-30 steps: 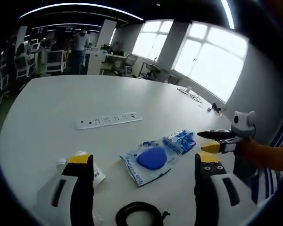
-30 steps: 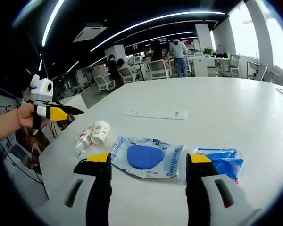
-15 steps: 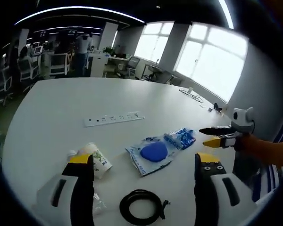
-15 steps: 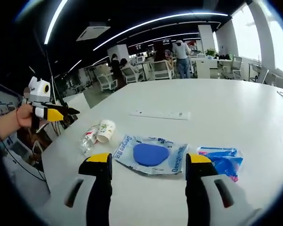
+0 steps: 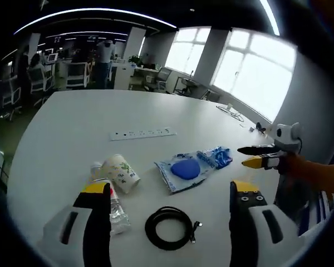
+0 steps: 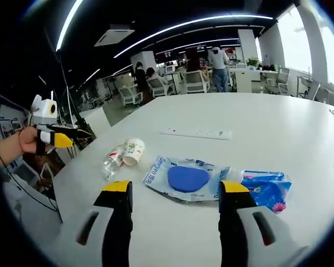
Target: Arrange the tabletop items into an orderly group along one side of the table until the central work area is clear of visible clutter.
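— How do the grippers stand?

— The left gripper (image 5: 170,219) has its black, yellow-tipped jaws spread wide, nothing between them, above a coiled black cable (image 5: 169,227). The right gripper (image 6: 175,217) is spread just as wide and empty, hovering over the round white table (image 6: 278,128).

— And the clutter?

— In the left gripper view, a clear plastic bottle (image 5: 112,208) lies at 9 o'clock of the cable, touching a printed paper cup (image 5: 121,173) lying on its side. At 1 o'clock lies a clear packet with a blue oval pad (image 5: 185,170), a blue tissue pack (image 5: 217,156) touching its far end. A white power strip (image 5: 143,133) lies farther out, well apart.
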A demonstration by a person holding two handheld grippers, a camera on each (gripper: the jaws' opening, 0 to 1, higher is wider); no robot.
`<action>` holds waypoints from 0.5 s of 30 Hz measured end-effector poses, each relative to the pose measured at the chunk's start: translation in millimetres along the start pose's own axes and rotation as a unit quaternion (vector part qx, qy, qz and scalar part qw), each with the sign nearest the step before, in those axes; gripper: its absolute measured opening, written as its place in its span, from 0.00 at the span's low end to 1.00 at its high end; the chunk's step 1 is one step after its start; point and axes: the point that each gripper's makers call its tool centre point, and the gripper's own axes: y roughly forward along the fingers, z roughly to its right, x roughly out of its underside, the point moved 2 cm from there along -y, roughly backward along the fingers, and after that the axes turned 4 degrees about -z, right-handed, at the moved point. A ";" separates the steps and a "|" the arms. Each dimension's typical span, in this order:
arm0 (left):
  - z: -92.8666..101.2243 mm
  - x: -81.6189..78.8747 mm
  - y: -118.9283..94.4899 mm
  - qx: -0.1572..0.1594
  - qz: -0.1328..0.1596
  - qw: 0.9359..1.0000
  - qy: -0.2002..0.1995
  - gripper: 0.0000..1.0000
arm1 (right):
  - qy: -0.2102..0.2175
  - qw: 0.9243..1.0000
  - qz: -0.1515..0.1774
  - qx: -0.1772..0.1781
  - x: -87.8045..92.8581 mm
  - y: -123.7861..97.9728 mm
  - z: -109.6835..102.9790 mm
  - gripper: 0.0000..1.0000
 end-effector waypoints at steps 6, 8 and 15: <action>-2.3 13.5 -14.8 -0.012 -0.004 1.000 0.000 0.90 | -0.005 1.000 -0.004 -0.011 4.8 0.8 -14.5 0.61; -2.5 18.1 -19.2 -0.014 -0.003 1.000 -0.004 0.90 | -0.007 1.000 -0.009 -0.017 7.3 1.8 -19.9 0.61; -3.3 37.9 -28.4 -0.023 -0.013 1.000 -0.005 0.90 | -0.015 0.999 -0.017 -0.033 13.2 5.1 -39.0 0.61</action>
